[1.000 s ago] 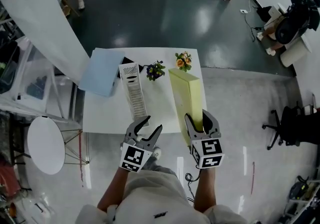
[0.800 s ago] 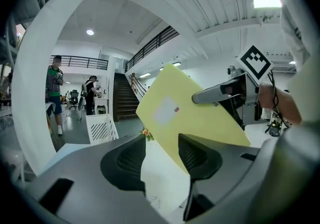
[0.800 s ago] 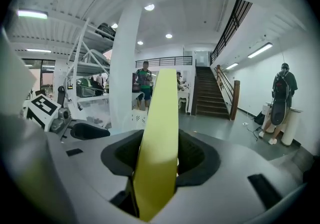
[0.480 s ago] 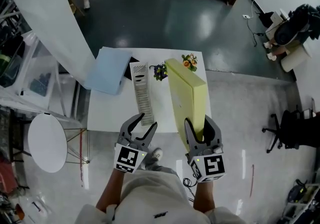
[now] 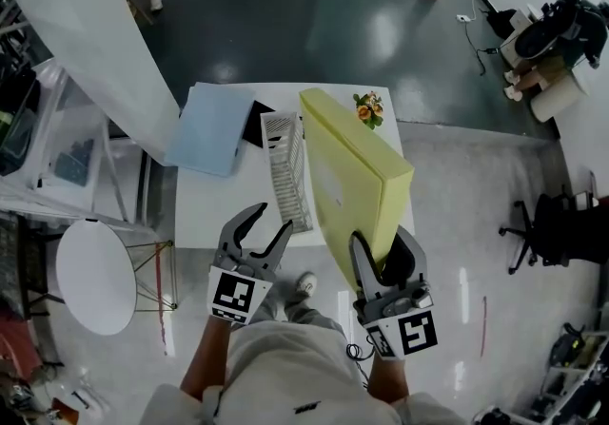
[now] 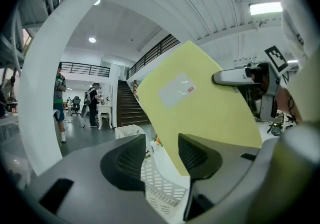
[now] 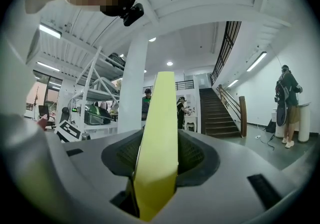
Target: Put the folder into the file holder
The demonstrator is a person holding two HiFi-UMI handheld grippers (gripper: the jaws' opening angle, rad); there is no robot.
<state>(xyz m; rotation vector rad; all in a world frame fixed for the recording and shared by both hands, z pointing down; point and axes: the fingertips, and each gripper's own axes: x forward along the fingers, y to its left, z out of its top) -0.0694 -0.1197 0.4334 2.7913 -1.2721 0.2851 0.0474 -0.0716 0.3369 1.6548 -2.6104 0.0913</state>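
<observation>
A yellow folder [image 5: 357,185] is lifted off the white table [image 5: 205,209] and tilts up toward the far side. My right gripper [image 5: 383,252] is shut on its near lower edge, and the jaws are still closing tighter on it; in the right gripper view the folder's edge [image 7: 160,133] is pinched between the pads of this gripper [image 7: 159,155]. A white mesh file holder [image 5: 288,176] lies on the table just left of the folder. My left gripper [image 5: 269,221] hangs open and empty at the table's near edge. Its own view shows the holder [image 6: 155,183] beyond the left gripper [image 6: 162,155] and the folder [image 6: 200,113] to the right.
A light blue folder [image 5: 207,128] lies at the table's far left, over a dark object [image 5: 255,124]. A small flower pot [image 5: 369,109] stands at the far right corner. A white round side table [image 5: 92,276] is to the left and an office chair [image 5: 552,233] to the right.
The right gripper has raised the yellow folder from lying along the table to a steep tilt above it. The left gripper has drifted slightly left and nearer, still open.
</observation>
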